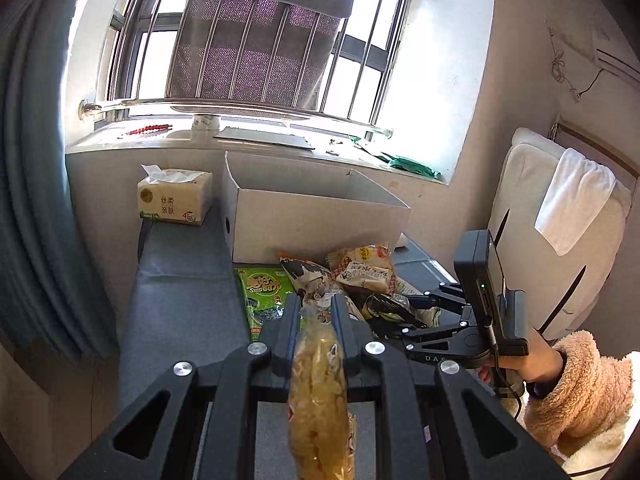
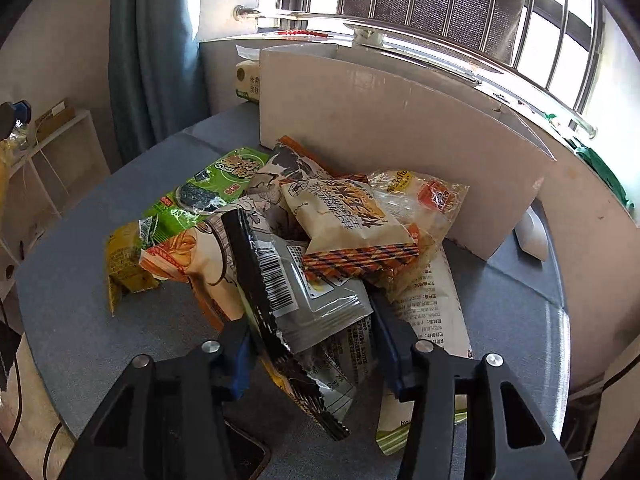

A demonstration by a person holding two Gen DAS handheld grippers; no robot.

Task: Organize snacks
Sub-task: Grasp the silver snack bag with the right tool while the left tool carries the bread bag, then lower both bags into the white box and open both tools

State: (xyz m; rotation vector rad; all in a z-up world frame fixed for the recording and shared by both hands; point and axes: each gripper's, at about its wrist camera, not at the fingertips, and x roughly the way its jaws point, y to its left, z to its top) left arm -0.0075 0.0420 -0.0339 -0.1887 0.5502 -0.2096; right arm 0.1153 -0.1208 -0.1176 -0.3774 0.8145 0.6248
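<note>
My left gripper (image 1: 316, 308) is shut on a clear yellow snack bag (image 1: 320, 392) and holds it above the grey table, short of the snack pile (image 1: 352, 276). An open white cardboard box (image 1: 316, 216) stands behind the pile. My right gripper (image 2: 308, 252) is open, its jaws on either side of a grey and black foil packet (image 2: 296, 292) at the near side of the pile. The pile also holds a green seaweed pack (image 2: 212, 188), a beige wafer pack (image 2: 340, 216) and a clear bun bag (image 2: 424, 196). The box (image 2: 400, 128) stands just behind them.
A tissue pack (image 1: 174, 196) sits at the table's far left beside the box. The window sill (image 1: 260, 140) runs behind. A white chair back (image 1: 560, 216) stands at the right. A white mouse (image 2: 532, 236) lies right of the box. White shelves (image 2: 52, 152) stand left.
</note>
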